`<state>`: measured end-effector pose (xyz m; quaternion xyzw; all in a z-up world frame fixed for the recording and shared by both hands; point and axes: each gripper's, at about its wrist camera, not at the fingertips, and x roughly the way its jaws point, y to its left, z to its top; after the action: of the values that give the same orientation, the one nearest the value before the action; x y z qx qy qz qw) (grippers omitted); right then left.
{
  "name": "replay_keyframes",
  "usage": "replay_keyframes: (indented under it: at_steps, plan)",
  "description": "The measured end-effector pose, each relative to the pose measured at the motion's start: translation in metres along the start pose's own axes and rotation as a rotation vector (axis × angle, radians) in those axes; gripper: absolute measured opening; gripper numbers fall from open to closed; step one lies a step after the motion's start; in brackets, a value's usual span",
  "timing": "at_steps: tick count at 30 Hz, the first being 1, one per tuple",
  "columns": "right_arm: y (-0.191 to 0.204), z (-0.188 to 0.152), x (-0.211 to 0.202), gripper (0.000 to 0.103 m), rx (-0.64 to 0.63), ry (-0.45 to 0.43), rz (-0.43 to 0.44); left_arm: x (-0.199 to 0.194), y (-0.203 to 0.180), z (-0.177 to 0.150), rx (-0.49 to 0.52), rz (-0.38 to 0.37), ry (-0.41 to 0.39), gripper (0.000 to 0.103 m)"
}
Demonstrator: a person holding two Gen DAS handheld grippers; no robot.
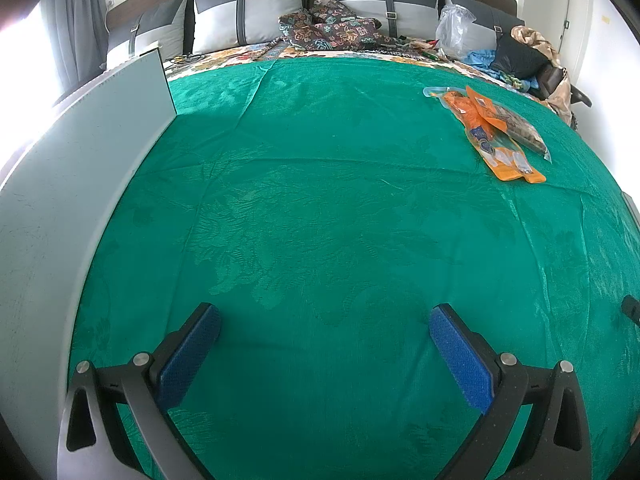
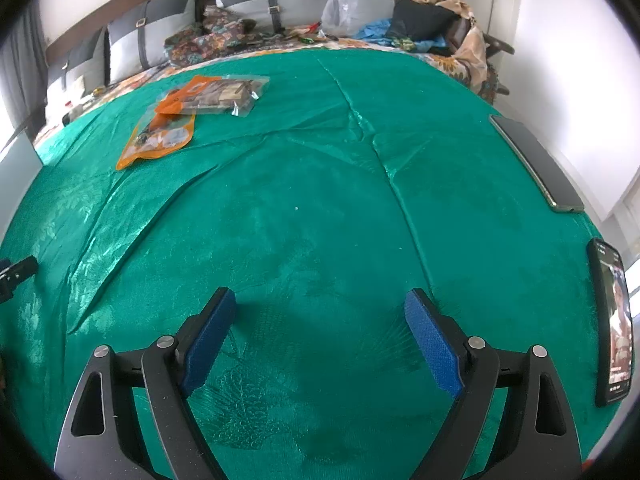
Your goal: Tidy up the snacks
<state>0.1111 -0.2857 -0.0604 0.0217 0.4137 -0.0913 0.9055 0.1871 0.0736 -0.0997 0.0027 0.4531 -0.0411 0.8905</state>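
Observation:
Orange snack packets [image 1: 494, 136] lie overlapped on the green cloth [image 1: 320, 200] at the far right of the left wrist view, with a clear-fronted packet of brown snacks [image 1: 520, 128] on top. In the right wrist view the orange packets [image 2: 160, 136] and the clear packet [image 2: 224, 96] lie at the far left. My left gripper [image 1: 325, 312] is open and empty above the cloth, far from the packets. My right gripper [image 2: 320, 298] is open and empty too.
A pale grey box wall [image 1: 80, 184] stands along the left. Two phones [image 2: 536, 160] [image 2: 612, 324] lie at the cloth's right edge. Pillows [image 1: 248, 12], patterned fabric [image 1: 332, 28], a plastic bag [image 1: 456, 28] and clothes [image 1: 520, 56] crowd the bed's far end.

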Motion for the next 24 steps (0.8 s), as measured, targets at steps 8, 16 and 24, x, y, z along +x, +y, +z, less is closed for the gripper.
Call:
replay_keyframes:
  at_steps: [8,16,24]
  plan:
    - [-0.018,0.007,0.006,0.089,0.064,-0.004,-0.024,0.000,0.001,0.000,0.000,-0.001,0.000,0.103]
    - [-0.014,0.007,0.007,0.090,0.040,0.008,-0.033,0.005,-0.001,0.007,0.001,-0.009,0.044,0.103]
    - [-0.014,0.007,0.006,0.091,0.041,0.008,-0.033,0.019,-0.062,0.115,0.122,-0.244,0.119,0.102]
